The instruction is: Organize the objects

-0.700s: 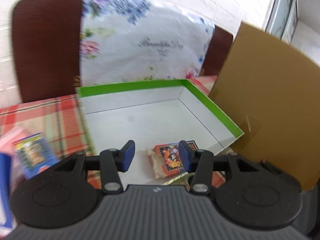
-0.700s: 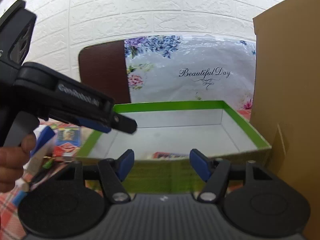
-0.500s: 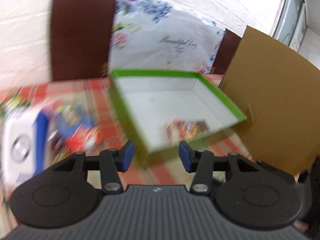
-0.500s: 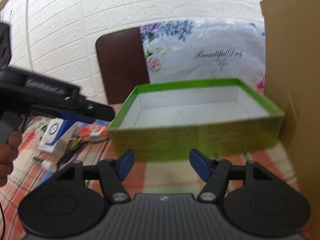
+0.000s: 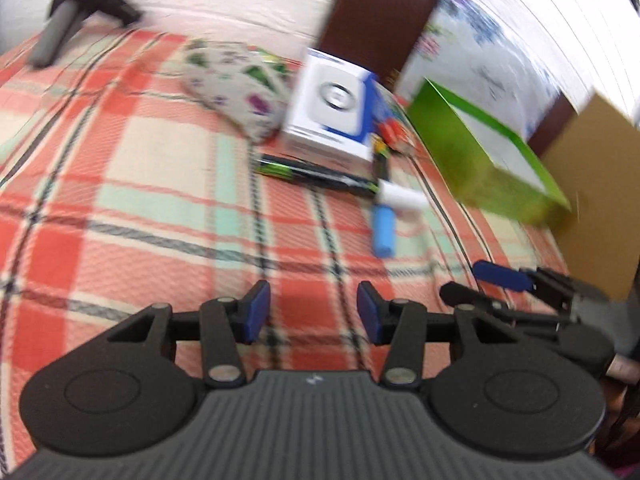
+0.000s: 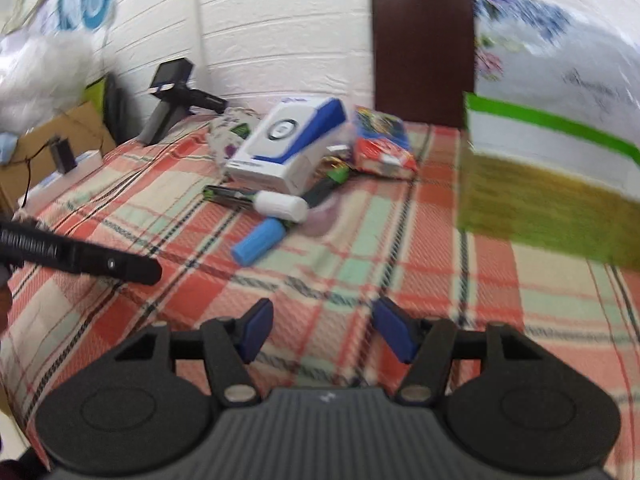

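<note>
Left hand-held gripper (image 5: 313,312) – blue pads spread apart, nothing between them, held over the plaid tabletop (image 5: 120,200)

Right hand-held gripper (image 6: 320,330) – pads likewise spread and bare, above the same checked cloth; it also shows at the right edge of the left wrist view

Green box (image 6: 548,184) – open-topped, white inside, at the right of the tabletop; contents not visible from either view

Brown cardboard sheet (image 5: 592,168) – upright, just behind the green box

Loose items grouped left of the green box, near the far edge:
- white and blue carton (image 6: 284,148), lying flat
- patterned fabric pouch (image 5: 236,80), just beside the carton on its far-left side
- colourful snack packet (image 6: 382,144), just beside the carton on the box side
- white cylinder (image 6: 280,206) and blue cylinder (image 6: 258,242), touching end to end in front of the carton
- dark green-tipped pens (image 5: 316,174), lying in front of the carton

Dark chair back (image 6: 424,52) – against the white brick wall

Both views motion-blurred; fine print unreadable
</note>
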A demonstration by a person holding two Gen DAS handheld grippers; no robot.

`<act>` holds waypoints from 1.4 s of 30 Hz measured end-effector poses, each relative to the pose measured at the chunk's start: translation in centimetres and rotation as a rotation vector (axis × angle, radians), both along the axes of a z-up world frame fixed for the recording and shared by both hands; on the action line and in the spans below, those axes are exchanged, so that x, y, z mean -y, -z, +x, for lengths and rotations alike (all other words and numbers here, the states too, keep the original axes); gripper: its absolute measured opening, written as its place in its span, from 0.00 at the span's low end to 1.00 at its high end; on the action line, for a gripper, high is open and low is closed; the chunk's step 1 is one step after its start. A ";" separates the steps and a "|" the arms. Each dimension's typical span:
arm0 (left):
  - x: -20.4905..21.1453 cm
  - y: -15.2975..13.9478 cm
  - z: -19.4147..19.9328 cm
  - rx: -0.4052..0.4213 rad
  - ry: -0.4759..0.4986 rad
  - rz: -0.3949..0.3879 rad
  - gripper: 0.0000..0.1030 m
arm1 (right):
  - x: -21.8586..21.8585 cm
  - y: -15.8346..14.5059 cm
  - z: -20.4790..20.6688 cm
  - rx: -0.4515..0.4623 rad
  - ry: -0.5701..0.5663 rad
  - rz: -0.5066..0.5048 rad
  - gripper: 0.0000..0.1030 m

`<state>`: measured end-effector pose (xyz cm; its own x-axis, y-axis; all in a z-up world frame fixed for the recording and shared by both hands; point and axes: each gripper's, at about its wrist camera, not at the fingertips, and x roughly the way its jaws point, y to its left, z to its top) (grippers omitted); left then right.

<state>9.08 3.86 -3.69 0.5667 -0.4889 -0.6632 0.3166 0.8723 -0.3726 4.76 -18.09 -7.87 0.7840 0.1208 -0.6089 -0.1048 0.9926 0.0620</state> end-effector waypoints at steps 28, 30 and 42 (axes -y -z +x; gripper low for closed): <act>-1.4 1.5 6.2 -0.250 -0.070 -0.317 0.50 | -11.2 -0.6 4.1 -0.114 -0.277 -0.027 0.38; -0.5 0.9 6.3 -0.224 -0.056 -0.277 0.54 | -11.2 -0.4 4.5 -0.106 -0.275 -0.005 0.27; 6.5 -7.5 3.7 0.002 0.073 -0.170 0.21 | -6.1 -5.2 -0.9 0.237 -0.164 -0.030 0.24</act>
